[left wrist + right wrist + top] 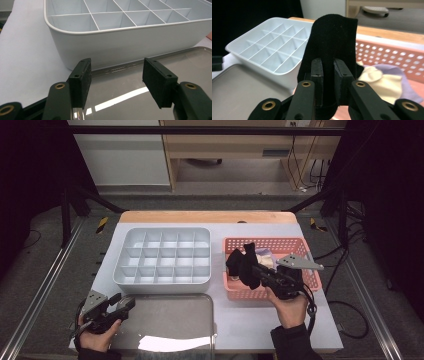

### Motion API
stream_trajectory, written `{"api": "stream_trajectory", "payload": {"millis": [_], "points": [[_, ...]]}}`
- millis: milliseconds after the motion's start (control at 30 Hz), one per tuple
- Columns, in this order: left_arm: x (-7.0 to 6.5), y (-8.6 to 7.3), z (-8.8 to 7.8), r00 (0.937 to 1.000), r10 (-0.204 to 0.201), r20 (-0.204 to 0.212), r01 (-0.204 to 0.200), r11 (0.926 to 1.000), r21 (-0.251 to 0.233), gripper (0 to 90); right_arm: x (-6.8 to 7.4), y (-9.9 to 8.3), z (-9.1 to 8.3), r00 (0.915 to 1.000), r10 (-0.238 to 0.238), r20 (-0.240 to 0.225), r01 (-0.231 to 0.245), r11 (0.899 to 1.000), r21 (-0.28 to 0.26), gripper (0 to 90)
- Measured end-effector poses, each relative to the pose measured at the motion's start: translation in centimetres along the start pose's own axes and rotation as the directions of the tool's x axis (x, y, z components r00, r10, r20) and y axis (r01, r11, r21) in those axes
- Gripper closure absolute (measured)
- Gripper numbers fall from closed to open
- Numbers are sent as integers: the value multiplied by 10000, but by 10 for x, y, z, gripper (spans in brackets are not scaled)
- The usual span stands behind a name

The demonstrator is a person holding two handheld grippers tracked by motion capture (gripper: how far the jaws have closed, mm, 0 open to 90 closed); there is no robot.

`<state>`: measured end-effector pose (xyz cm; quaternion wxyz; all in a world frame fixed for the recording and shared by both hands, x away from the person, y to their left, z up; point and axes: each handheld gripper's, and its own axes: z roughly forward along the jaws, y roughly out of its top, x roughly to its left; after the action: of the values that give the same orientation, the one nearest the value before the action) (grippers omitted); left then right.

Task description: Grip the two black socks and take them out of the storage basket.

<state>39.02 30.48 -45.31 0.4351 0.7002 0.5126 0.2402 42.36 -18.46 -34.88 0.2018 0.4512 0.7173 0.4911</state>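
Observation:
My right gripper is shut on a black sock, which hangs over the left part of the pink perforated basket. In the right gripper view the black sock stands up between the pads and blocks the middle of the scene. A cream and a lilac cloth lie in the basket behind it. My left gripper rests open at the table's front left, over the corner of the metal tray. In the left gripper view nothing lies between its fingertips.
A white divided organiser box sits left of the basket, with several bare compartments. The shiny metal tray lies right in front of it. The table's wooden back edge runs behind both containers.

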Motion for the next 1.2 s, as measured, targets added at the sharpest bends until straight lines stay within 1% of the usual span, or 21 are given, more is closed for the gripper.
{"api": "stream_trajectory", "payload": {"millis": [67, 100, 167, 233, 300, 367, 400, 467, 633, 667, 700, 800, 900, 1000, 1100, 1133, 1200], "points": [[2, 0, 1, 10000, -62, -17, 62, 10000, 35, 397, 2, -5, -5, 9998, -41, -169, 42, 10000, 2, 798], [2, 0, 1, 10000, -62, -17, 62, 10000, 35, 397, 2, -5, -5, 9998, -41, -169, 42, 10000, 2, 798], [2, -1, 0, 10000, -90, -11, 91, 9999, 58, 396, 5, -7, -8, 9993, -50, -384, 50, 10000, -19, 798], [3, -1, 0, 9999, -115, 22, 114, 9999, 57, 396, 6, -8, -9, 9991, -98, -416, 97, 10000, -22, 798], [4, -1, 0, 9999, -113, 35, 113, 9999, 89, 397, 7, -10, -10, 9982, -133, -580, 133, 9999, -2, 798], [5, -1, 1, 10000, -56, -11, 57, 9999, 137, 402, 9, -13, -11, 9975, -116, -698, 119, 9999, 33, 798], [5, -1, 1, 10000, -6, -46, 6, 9999, 154, 405, 11, -17, -12, 9965, -149, -827, 158, 9998, 103, 798], [5, -1, 1, 10000, 64, -73, -63, 9998, 178, 407, 13, -18, -13, 9959, -179, -881, 193, 9997, 140, 798], [4, -2, 2, 9998, 180, -56, -179, 9997, 194, 411, 22, -24, -17, 9924, -255, -1207, 277, 9995, 166, 798], [4, -2, 2, 9998, 210, -56, -208, 9996, 213, 411, 26, -25, -18, 9905, -307, -1341, 335, 9993, 187, 797], [4, -2, 2, 9997, 250, -81, -249, 9995, 216, 411, 26, -25, -18, 9905, -307, -1341, 335, 9993, 187, 797], [3, -2, 2, 9997, 244, -70, -243, 9996, 143, 412, 34, -31, -19, 9868, -340, -1583, 387, 9989, 265, 797], [3, -2, 2, 9996, 248, -92, -247, 9996, 104, 415, 37, -34, -18, 9849, -366, -1690, 428, 9985, 336, 796], [3, -2, 2, 9995, 266, -150, -265, 9996, 87, 421, 40, -40, -14, 9829, -305, -1817, 407, 9978, 527, 796], [4, -2, 1, 9995, 265, -165, -263, 9996, 78, 420, 43, -47, -9, 9807, -305, -1930, 466, 9958, 789, 797], [4, -2, 1, 9997, 208, -123, -207, 9998, 51, 419, 44, -49, -6, 9804, -296, -1947, 479, 9948, 900, 797], [4, -2, 1, 9996, 242, -144, -242, 9997, -8, 420, 47, -55, -1, 9786, -303, -2035, 546, 9919, 1150, 797]]}}
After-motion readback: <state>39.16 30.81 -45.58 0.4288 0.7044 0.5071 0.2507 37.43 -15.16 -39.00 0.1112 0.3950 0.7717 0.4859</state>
